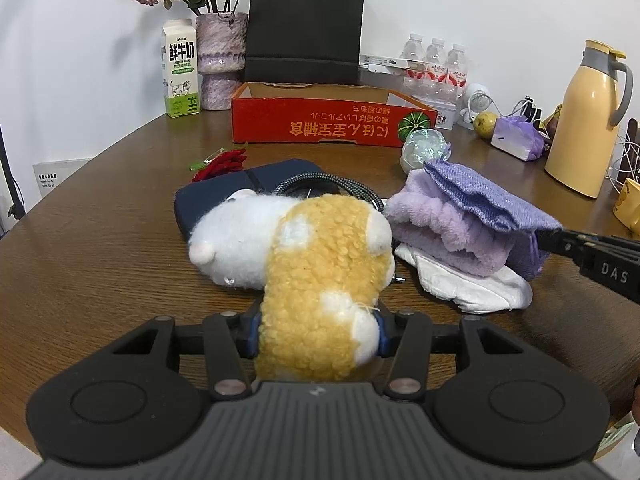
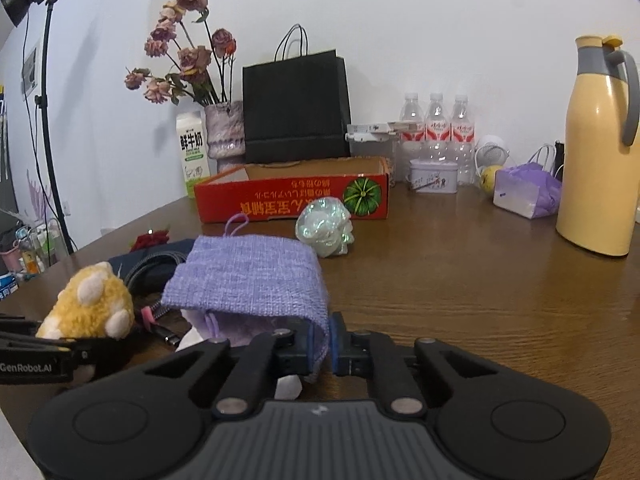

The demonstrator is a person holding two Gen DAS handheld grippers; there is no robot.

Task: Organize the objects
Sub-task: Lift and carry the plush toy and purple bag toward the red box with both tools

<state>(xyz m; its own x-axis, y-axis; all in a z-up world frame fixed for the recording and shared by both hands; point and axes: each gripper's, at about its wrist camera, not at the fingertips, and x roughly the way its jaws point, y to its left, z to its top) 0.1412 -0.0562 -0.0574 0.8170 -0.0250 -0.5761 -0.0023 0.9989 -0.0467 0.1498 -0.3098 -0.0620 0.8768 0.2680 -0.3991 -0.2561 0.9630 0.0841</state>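
Plush toy (image 1: 316, 264) and purple cloth (image 2: 248, 276) lie on the wooden surface (image 1: 100, 240) short of the red box (image 1: 332, 120), which looks empty, so sorting seems barely begun. Both grippers point gently downward: the left hand-held gripper (image 1: 318, 336) clamps the toy's rear, and the right hand-held gripper (image 2: 320, 354) pinches the cloth's edge.

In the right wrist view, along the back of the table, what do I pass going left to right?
Milk carton → vase of dried flowers → black paper bag → three water bottles → purple bag → yellow thermos jug.
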